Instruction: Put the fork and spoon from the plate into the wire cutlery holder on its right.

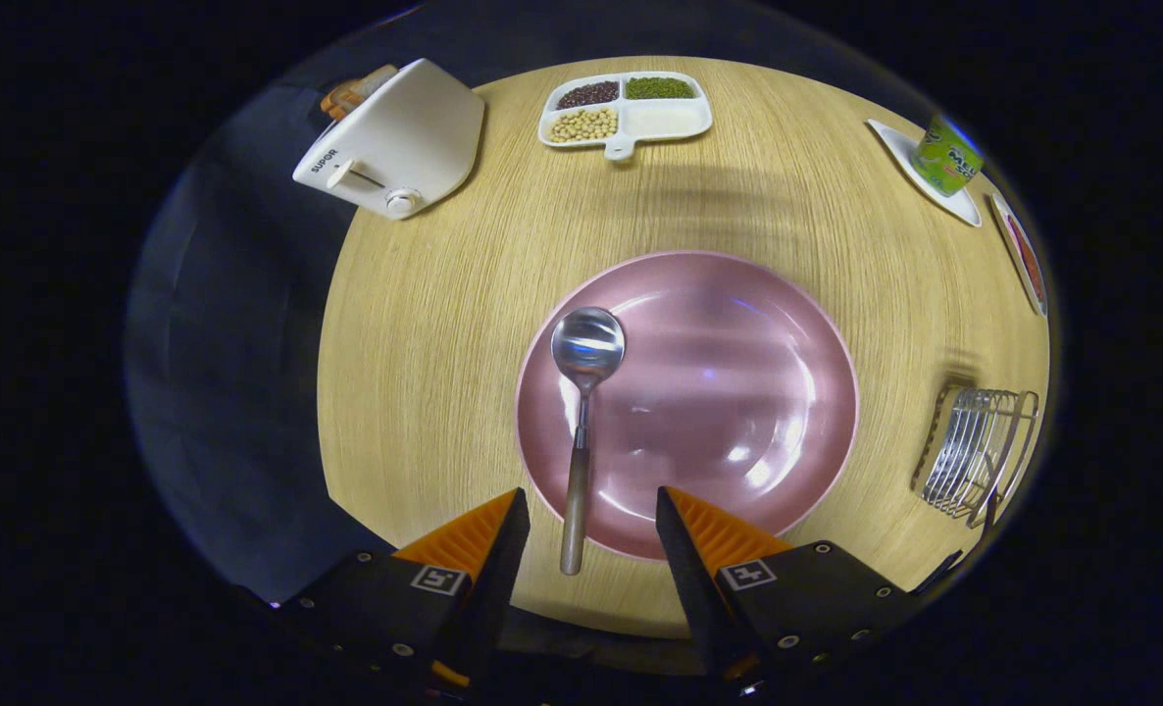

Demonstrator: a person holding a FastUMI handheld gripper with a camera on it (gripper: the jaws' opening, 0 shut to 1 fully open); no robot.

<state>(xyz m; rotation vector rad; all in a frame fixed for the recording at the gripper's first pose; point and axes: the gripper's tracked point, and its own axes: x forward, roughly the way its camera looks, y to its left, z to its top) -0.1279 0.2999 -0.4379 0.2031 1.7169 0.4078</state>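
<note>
Gripper (pixel 589 512) fingers are held open above the spoon (pixel 581 422) handle, which overhangs the plate (pixel 738 324) rim.

The gripper (pixel 589 515) has two wedge-shaped fingers (pixel 479 534) with ribbed inner faces, standing apart. Each finger sits on a dark block with small round screws and one square black-and-white marker.

The round wooden table (pixel 425 324) carries a pink plate (pixel 719 392), wire cutlery holder (pixel 974 451), toaster (pixel 395 137) and divided tray (pixel 631 110).
</note>
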